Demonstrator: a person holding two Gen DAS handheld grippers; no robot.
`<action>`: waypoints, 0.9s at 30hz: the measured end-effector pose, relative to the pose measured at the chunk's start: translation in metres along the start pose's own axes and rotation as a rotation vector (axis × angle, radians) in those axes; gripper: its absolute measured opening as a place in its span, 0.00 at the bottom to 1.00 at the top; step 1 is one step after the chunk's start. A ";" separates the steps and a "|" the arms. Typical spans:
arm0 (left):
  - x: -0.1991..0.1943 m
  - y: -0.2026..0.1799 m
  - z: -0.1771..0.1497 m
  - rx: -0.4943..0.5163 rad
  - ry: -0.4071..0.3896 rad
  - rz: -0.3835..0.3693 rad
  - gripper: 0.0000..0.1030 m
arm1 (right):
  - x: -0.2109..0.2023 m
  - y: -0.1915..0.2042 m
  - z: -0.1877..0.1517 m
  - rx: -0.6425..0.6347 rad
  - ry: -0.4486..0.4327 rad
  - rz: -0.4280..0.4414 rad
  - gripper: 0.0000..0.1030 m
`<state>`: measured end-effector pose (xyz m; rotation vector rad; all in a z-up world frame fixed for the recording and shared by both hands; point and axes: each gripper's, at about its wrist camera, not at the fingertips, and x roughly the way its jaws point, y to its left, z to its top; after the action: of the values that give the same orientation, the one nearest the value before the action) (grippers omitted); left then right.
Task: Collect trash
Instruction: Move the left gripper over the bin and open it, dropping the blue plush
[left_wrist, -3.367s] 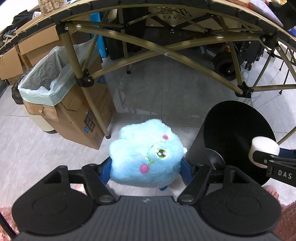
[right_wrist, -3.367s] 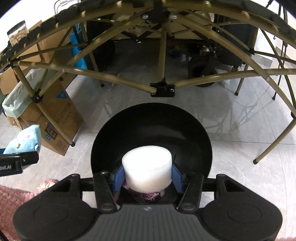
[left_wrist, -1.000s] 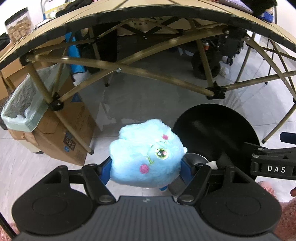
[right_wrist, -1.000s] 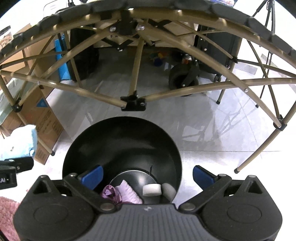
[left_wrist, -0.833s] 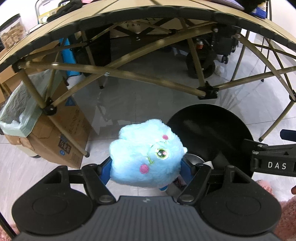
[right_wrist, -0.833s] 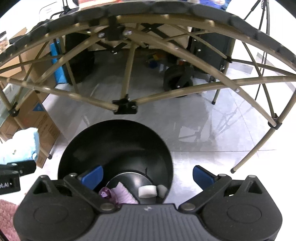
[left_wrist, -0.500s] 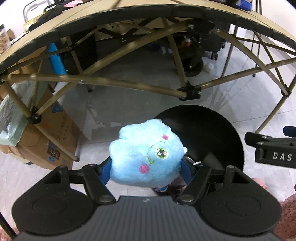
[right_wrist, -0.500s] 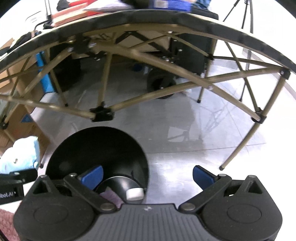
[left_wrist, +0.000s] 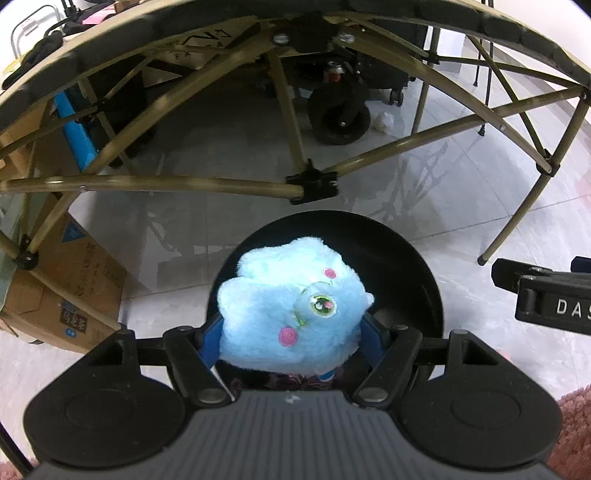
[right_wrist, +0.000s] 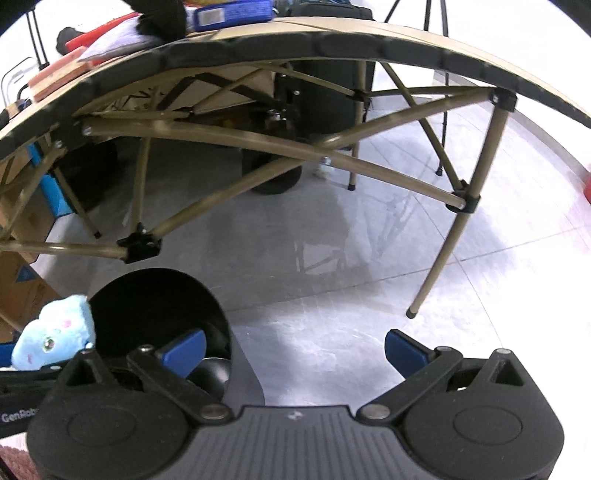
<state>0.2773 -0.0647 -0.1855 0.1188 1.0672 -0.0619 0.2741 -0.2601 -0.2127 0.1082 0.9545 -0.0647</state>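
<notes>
Landmark: I took the round black plastic bin (left_wrist: 413, 266) on the pale tiled floor (left_wrist: 424, 206) as my reference for every place below.
Left claw: my left gripper (left_wrist: 291, 334) pinched the fluffy light-blue plush toy (left_wrist: 291, 314) between its blue pads (left_wrist: 210, 338), directly above the bin's open mouth.
Task thing: the plush hung over the bin, not in it; from the right wrist view it showed at the bin's left rim (right_wrist: 55, 338).
Bin contents: I made out something purplish under the plush, too hidden to name.
Right claw: my right gripper (right_wrist: 293, 345) stood spread wide with nothing between its pads (right_wrist: 406, 349), just right of the bin; its left pad overlapped the bin's rim in view.
Overhead: the edge of a tan folding table top (left_wrist: 110, 48) with a black rim arched above the bin's far side, with clutter on top.
In the way: the table's olive metal cross-braces (left_wrist: 155, 182) met at a black joint (left_wrist: 312, 182) just beyond the bin's far rim.
Left of bin: a brown cardboard box (left_wrist: 62, 288) stood near, behind a table leg.
Beyond bin: a black wheeled cart (left_wrist: 340, 110) sat well apart, under the table.
Right of bin: open floor ran as far as a slanted table leg (right_wrist: 443, 254).
Near side: a strip of pink shaggy rug (left_wrist: 572, 424) lay by the bin's right.
</notes>
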 end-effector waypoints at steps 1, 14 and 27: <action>0.001 -0.002 0.000 0.001 0.004 -0.001 0.70 | 0.000 -0.002 0.000 0.003 0.000 -0.002 1.00; 0.016 -0.012 0.001 0.004 0.040 0.001 0.70 | 0.002 -0.011 -0.002 0.027 0.017 -0.003 1.00; 0.016 -0.007 0.001 -0.026 0.077 -0.003 1.00 | 0.003 -0.010 -0.003 0.028 0.019 -0.001 1.00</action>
<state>0.2855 -0.0718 -0.1997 0.0970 1.1452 -0.0460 0.2725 -0.2701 -0.2172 0.1346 0.9727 -0.0785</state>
